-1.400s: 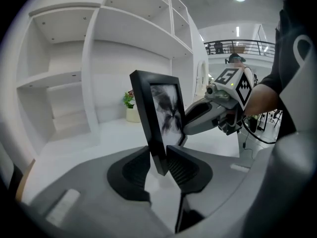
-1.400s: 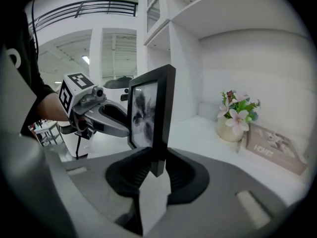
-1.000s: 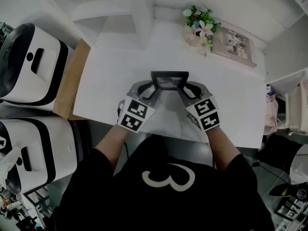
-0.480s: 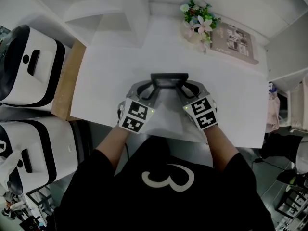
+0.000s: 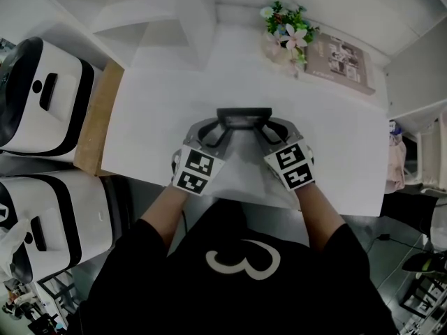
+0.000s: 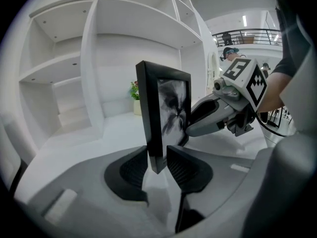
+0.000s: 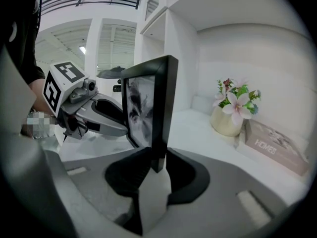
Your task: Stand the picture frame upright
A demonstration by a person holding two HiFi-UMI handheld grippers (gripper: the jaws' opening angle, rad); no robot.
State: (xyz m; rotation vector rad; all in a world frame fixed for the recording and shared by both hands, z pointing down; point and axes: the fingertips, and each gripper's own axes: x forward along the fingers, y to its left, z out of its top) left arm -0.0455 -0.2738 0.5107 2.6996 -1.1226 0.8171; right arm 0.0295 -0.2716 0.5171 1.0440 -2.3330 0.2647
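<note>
The black picture frame stands upright on the white table, its dark top edge toward me. My left gripper holds its left side and my right gripper its right side. In the left gripper view the frame's lower edge sits between the pads of the left gripper, with the right gripper beyond. In the right gripper view the right gripper pinches the frame's other edge. Both pairs of jaws are opening slightly while the pads still touch the frame.
A vase of flowers and a flat box lettered HOMES sit at the table's far right. White shelving rises behind the table. Two white-and-black machines stand left of it, beyond a wooden strip.
Both grippers stay on the frame's sides. The frame shows slightly less of its glass from above, so it stands a little steeper. The head view has shifted slightly.
</note>
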